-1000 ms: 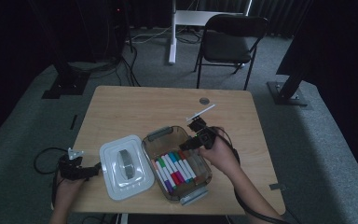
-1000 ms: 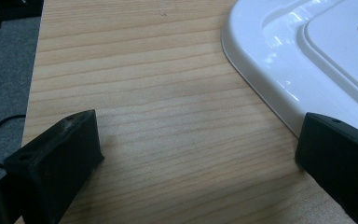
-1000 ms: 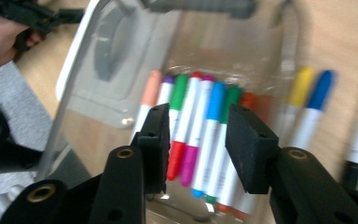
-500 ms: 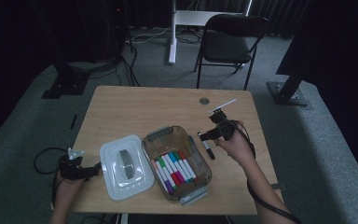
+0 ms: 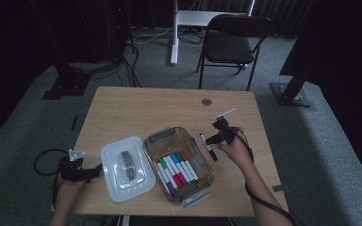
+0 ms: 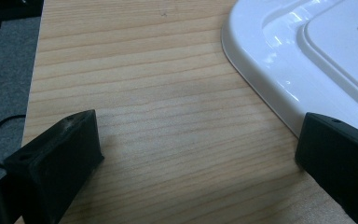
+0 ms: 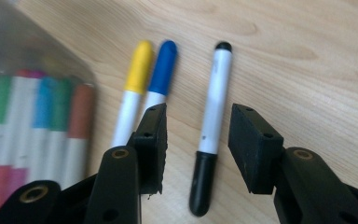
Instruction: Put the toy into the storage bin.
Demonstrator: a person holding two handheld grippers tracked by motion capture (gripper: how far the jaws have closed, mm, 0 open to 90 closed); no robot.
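The right gripper (image 7: 196, 140) straddles the black-capped marker (image 7: 212, 126) lying on the table (image 5: 136, 106), jaws narrowly parted without pressing it, with yellow (image 7: 133, 88) and blue (image 7: 161, 70) markers and the clear box (image 5: 179, 165) just beside, while the left gripper (image 6: 196, 154) rests wide open beside the white lid (image 6: 307, 60).
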